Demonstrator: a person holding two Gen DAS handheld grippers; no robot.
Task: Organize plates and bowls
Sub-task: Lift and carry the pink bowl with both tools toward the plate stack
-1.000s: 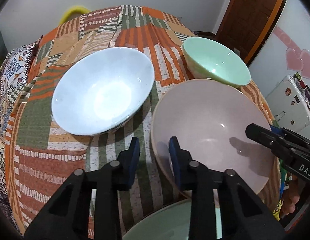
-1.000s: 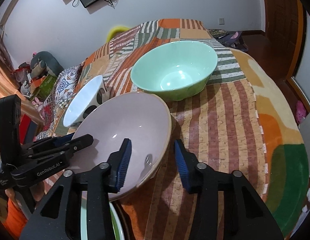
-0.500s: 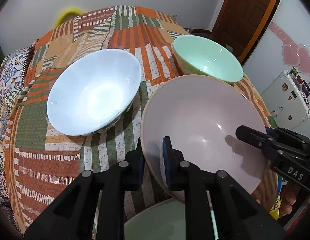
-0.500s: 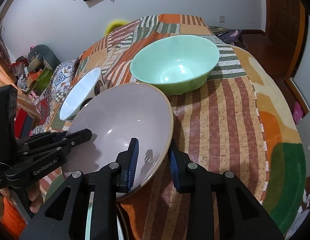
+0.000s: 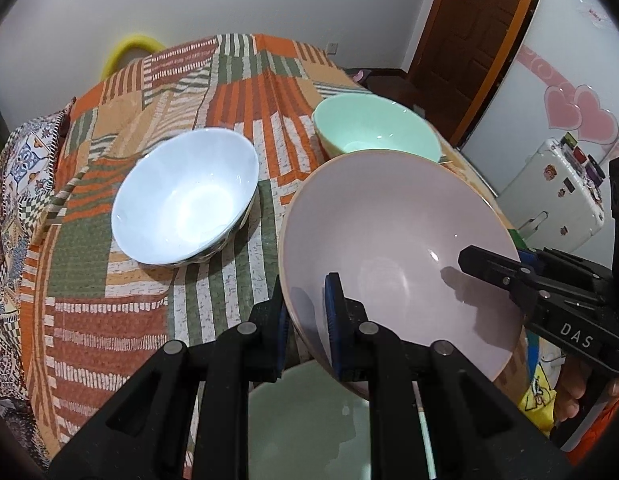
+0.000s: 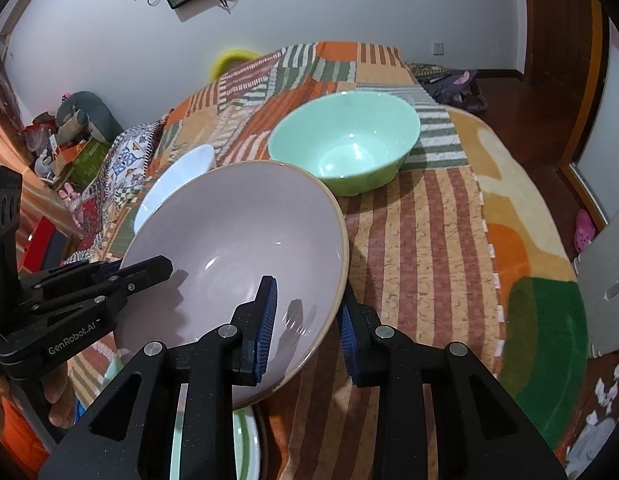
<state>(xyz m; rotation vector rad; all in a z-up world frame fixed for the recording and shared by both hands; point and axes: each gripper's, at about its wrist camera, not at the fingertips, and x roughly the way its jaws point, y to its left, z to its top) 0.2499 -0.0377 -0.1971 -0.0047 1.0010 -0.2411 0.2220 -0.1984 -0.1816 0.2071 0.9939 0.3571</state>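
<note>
Left wrist view: the left claw [image 5: 305, 312] has closed onto the pink bowl [image 5: 393, 248] rim; the right claw [image 6: 305, 316] now pinches the opposite rim. A second ago both gaped. Lifted above the bed's [image 5: 213, 80] near edge, it looks ready for stacking.

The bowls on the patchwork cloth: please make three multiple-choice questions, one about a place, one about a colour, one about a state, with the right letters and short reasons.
1. Where is the green bowl?
A. beyond the pink bowl
B. inside the white bowl
C. on the floor

2. What colour are the pads of the fingers?
A. red
B. blue
C. yellow

3. How is the pink bowl held?
A. by nobody
B. by one gripper
C. by both grippers on its rim

Answers: 1 A, it stands farther off on the cloth. 2 B, both views show blue. 3 C, the left gripper and the right gripper each straddle the rim.
</note>
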